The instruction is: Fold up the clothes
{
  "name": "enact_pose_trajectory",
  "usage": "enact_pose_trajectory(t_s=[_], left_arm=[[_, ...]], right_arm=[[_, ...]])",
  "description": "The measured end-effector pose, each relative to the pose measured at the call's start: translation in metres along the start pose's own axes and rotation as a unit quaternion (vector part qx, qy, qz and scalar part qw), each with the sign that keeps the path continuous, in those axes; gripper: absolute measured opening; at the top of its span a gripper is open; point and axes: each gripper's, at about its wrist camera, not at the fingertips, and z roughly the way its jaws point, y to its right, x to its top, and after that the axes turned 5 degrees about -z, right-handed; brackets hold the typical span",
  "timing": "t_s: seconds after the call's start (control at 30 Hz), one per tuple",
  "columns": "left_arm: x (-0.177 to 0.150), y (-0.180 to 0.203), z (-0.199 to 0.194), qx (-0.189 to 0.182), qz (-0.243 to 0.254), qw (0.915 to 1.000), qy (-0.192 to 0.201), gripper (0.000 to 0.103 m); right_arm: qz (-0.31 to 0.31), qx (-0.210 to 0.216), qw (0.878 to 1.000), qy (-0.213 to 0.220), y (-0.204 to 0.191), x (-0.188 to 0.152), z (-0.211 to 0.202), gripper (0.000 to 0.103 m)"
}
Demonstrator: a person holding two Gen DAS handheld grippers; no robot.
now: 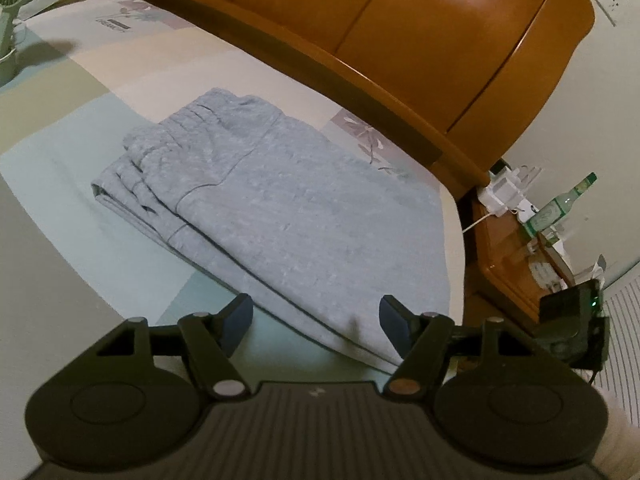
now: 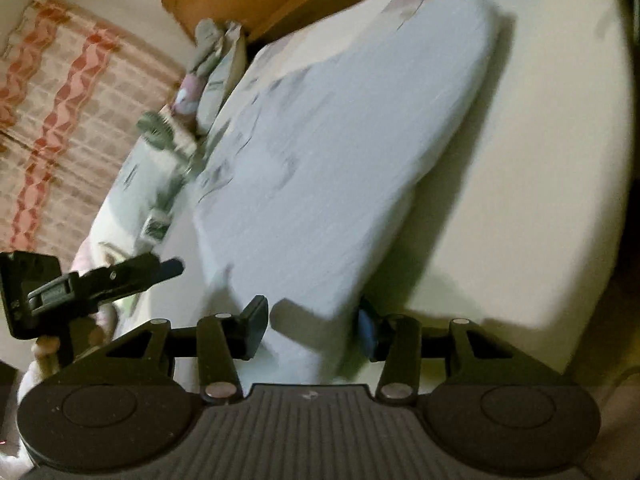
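Left gripper (image 1: 316, 326) hovers parted before folded grey garment (image 1: 280, 196).

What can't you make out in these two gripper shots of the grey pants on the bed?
- Grey pants, left wrist view: near hem cut off behind the left gripper body.
- Right wrist view: motion blur smears the pants; whether the right gripper fingers press the cloth between them is unclear.
- Bottle label on the nightstand, left wrist view: too small.
- Small fan, left wrist view: cut off by the frame edge.
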Motion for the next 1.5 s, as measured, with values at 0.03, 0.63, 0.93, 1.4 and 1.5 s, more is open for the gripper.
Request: enact_pose_trajectory(t_s=[0.03, 0.63, 0.93, 1.4, 1.5], left_arm=[[-0.001, 0.000, -0.003, 0.000, -0.001, 1.0000, 0.001, 0.070], [-0.001, 0.029, -0.028, 0.082, 0.119, 0.9893, 0.023, 0.072], [0.023, 0.046, 0.064, 0.138, 0.236, 0.9609, 0.045, 0.075], [0.048, 0.036, 0.076, 0.163, 0.250, 0.9536, 0.039, 0.080], [0.047, 0.008, 0.079, 0.188, 0.199, 0.9612, 0.032, 0.082]], right_arm=[[-0.008, -0.007, 1.000, 0.001, -0.005, -0.002, 0.002, 0.050], [-0.098, -0.127, 0.987, -0.019, -0.048, -0.014, -0.033, 0.028], [-0.312, -0.181, 0.932, 0.033, -0.076, 0.008, 0.006, 0.031], [-0.275, -0.208, 0.932, 0.106, -0.022, 0.107, 0.007, 0.053], [-0.251, -0.260, 0.928, 0.091, 0.007, 0.125, 0.021, 0.051]])
